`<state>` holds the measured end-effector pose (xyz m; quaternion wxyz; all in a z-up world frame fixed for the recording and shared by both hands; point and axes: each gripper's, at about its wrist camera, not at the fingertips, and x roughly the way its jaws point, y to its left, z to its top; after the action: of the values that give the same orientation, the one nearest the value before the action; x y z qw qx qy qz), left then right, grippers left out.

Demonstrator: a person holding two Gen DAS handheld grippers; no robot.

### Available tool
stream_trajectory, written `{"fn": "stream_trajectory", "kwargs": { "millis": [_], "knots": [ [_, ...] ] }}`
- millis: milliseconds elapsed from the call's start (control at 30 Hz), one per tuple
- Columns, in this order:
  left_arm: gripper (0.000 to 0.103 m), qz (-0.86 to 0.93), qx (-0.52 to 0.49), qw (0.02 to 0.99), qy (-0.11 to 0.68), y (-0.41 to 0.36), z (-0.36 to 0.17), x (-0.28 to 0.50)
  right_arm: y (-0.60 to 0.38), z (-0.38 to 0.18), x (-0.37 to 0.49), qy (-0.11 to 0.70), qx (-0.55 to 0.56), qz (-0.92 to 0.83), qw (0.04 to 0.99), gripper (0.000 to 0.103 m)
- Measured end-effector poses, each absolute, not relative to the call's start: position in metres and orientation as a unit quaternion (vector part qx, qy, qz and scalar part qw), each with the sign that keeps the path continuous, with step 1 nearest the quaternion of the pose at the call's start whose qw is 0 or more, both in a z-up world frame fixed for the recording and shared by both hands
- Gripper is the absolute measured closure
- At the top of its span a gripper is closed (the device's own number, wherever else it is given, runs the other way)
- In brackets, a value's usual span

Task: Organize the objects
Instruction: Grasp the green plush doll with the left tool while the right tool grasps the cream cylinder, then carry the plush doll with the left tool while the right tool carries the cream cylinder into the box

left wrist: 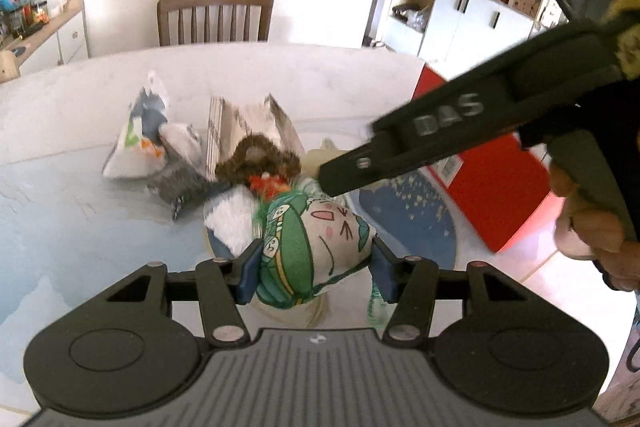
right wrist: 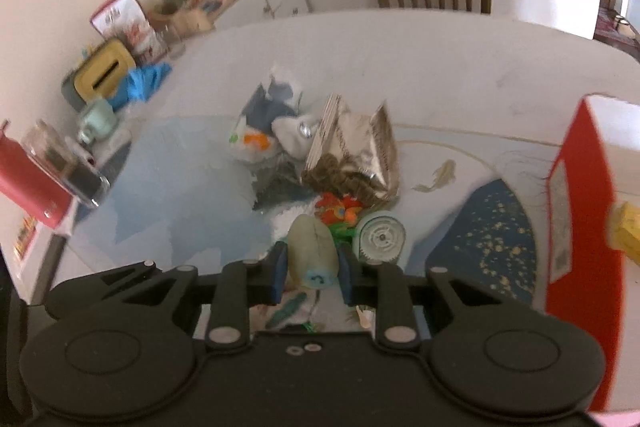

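My left gripper (left wrist: 316,267) is shut on a soft green-and-white pouch (left wrist: 316,239) printed with a cartoon face, held just above the pile on the table (left wrist: 80,219). My right gripper (right wrist: 313,273) is shut on a pale grey-green oval object (right wrist: 312,247) with a blue end. In the left wrist view the right gripper (left wrist: 340,175) reaches in from the upper right, a person's hand (left wrist: 592,223) on its handle. Its tip is behind the pouch, over the pile, with the jaws hidden there.
The pile holds a silver foil bag (right wrist: 360,147), a brown fuzzy item (left wrist: 256,159), a white-and-blue plastic bag (left wrist: 136,135), an orange toy (right wrist: 340,207) and a round pale device (right wrist: 380,237). A red box (right wrist: 580,207) stands on the right. A mug (right wrist: 96,123), tissue box (right wrist: 102,73) and jar (right wrist: 60,163) line the left edge.
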<state>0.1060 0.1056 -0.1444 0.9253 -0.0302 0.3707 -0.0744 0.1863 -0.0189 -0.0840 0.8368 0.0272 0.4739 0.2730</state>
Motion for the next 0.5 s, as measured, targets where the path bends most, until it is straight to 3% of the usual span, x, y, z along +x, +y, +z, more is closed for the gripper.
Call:
{"fn": "stream_trajectory", "kwargs": {
  "millis": [500],
  "knots": [
    [0.048, -0.093, -0.01, 0.935, 0.342, 0.079, -0.078, 0.093, -0.101, -0.037, 0.152, 0.423, 0.066, 0.224, 0.875, 0.078]
  ]
}}
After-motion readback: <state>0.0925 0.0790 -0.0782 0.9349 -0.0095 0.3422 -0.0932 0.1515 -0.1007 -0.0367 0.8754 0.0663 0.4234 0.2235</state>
